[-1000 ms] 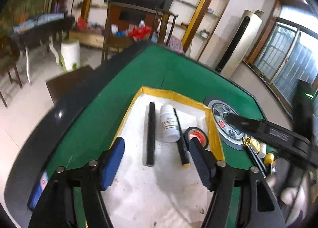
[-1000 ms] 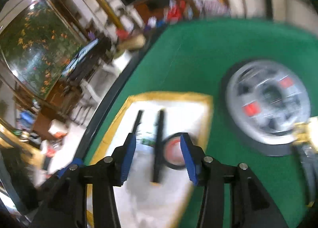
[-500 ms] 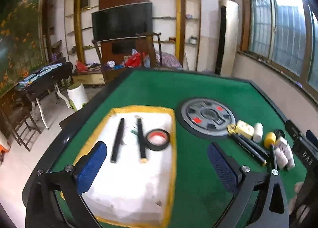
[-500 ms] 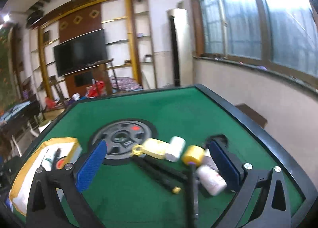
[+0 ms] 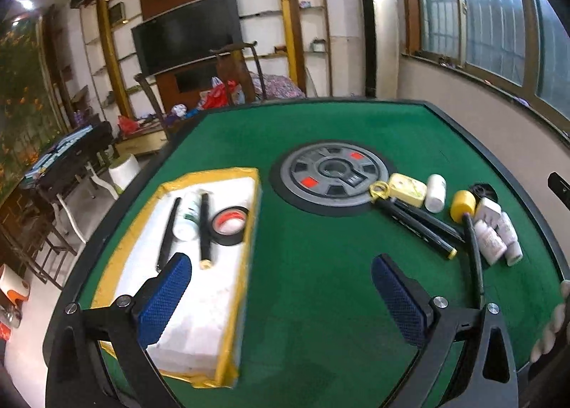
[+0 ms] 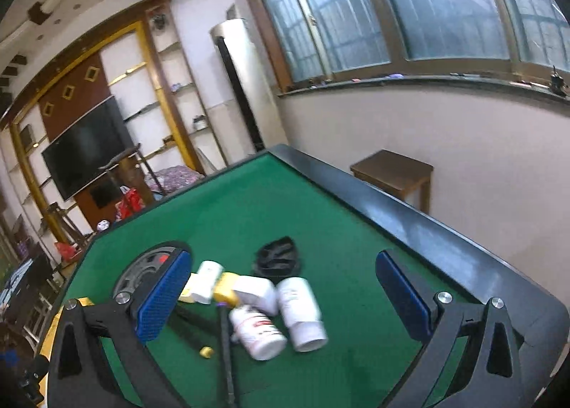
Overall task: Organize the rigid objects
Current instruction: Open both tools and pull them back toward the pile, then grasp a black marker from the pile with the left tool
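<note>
A white tray with a yellow rim [image 5: 210, 301] lies on the left of the green table. In it rest a black pen [image 5: 167, 233], a small white bottle [image 5: 188, 215], a black marker [image 5: 204, 226] and a roll of black tape [image 5: 229, 224]. My left gripper [image 5: 281, 297] hangs open and empty over the tray's near right corner. On the right lies a pile: white bottles [image 6: 256, 331] [image 6: 301, 312], a yellow box [image 5: 406, 189], black markers [image 5: 420, 226], a yellow-headed mallet [image 5: 463, 203]. My right gripper [image 6: 285, 297] stands open above the bottles, holding nothing.
A round grey control panel [image 5: 331, 174] sits in the middle of the table. A black cap-like piece [image 6: 278, 258] lies beyond the bottles. The table's black rim [image 6: 445, 244] runs close on the right. A small wooden stool [image 6: 392, 173] stands by the wall.
Both grippers have opened wide and drawn back from the tray. The right one has swung right, from the tape roll to the pile of bottles. The left view has levelled out.
</note>
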A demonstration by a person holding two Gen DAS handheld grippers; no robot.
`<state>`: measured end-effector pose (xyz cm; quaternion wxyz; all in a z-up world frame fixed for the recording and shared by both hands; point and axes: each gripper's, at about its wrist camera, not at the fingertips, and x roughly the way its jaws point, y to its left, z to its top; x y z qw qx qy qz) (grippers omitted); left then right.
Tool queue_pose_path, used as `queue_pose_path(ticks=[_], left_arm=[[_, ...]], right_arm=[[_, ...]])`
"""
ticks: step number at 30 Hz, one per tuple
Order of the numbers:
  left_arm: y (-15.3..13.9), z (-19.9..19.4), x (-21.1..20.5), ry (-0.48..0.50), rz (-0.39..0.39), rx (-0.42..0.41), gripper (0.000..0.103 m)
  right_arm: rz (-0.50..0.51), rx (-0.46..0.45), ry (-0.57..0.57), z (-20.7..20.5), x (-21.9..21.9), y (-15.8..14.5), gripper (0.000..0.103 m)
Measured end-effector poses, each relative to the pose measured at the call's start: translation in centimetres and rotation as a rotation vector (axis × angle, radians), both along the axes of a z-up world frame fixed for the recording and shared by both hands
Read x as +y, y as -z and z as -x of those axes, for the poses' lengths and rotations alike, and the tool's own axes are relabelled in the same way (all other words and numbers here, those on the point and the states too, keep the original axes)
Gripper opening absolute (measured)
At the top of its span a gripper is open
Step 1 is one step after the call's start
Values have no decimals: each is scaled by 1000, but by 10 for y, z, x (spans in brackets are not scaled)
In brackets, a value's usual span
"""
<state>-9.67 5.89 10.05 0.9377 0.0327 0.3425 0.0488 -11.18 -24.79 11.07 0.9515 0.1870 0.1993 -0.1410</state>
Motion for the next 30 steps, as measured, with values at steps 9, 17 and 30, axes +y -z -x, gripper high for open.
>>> queue_pose_path(ticks=[9,17,30], left_arm=[[12,-7,-12,66,55,74,102],[38,-22,-38,219,151,218,102],[68,-124,-89,170,315,318,89]], right_arm=[[-37,72,-17,-13,-15,24,103],[-40,123,29,-65,-50,31,103],[-184,228,5,-81,-76,63,103]])
